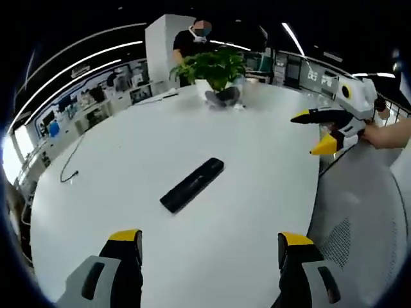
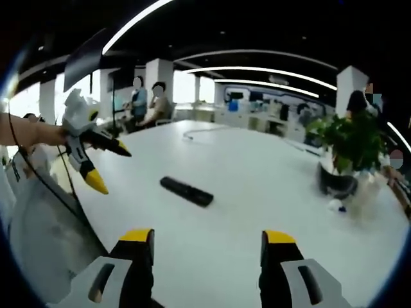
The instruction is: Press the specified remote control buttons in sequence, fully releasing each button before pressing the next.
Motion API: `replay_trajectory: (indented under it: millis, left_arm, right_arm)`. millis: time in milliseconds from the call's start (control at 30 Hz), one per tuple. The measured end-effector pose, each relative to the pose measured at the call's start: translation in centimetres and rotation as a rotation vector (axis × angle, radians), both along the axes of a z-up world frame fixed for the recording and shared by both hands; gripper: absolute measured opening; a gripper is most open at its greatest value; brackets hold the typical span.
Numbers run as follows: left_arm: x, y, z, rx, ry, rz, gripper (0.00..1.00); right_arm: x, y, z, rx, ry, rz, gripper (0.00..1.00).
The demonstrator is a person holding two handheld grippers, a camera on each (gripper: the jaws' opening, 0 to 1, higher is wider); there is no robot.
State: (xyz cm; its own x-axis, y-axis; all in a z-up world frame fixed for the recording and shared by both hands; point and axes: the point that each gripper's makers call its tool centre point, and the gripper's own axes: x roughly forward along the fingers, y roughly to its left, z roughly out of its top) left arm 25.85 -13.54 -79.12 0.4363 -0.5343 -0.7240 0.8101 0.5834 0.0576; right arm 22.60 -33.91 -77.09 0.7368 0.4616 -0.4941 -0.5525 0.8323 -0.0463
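Observation:
A black remote control (image 1: 192, 185) lies flat and slanted on the white round table (image 1: 122, 141), ahead of my left gripper (image 1: 210, 244), whose yellow-tipped jaws stand wide open with nothing between them. At the right, over the table's edge, a hand holds my right gripper (image 1: 311, 133) open and clear of the remote. In the right gripper view the remote (image 2: 186, 190) lies ahead and slightly left of my open right gripper (image 2: 207, 239). The left gripper (image 2: 110, 168) hangs open at the left, above the table (image 2: 257, 167) rim.
A potted green plant (image 1: 215, 67) (image 2: 350, 144) stands at the table's far side, with small items at its foot. A thin cable (image 1: 70, 163) trails over the table's edge. A grey mesh chair (image 1: 366, 218) sits beside the table. People stand in the office background.

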Motion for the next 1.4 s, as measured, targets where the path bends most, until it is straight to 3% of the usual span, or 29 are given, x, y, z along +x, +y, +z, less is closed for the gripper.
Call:
replay_trajectory:
  millis: [400, 567, 1100, 1400]
  left_arm:
    - [3.2, -1.8, -0.3, 0.066, 0.017, -0.151, 0.89]
    - [4.7, -2.7, -1.6, 0.103, 0.031, -0.216, 0.87]
    - [8.0, -5.2, -3.5, 0.081, 0.084, -0.273, 0.86]
    - [10.1, -5.2, -4.8, 0.156, 0.093, -0.342, 0.81]
  right_arm:
    - [-0.3, 0.1, -1.4, -0.068, 0.054, 0.025, 0.65]
    - [-0.3, -0.2, -1.6, -0.091, 0.065, 0.016, 0.64]
    - [0.2, -1.2, -1.4, -0.09, 0.06, -0.038, 0.63]
    - [0.0, -1.2, -2.1, -0.124, 0.087, -0.031, 0.63]
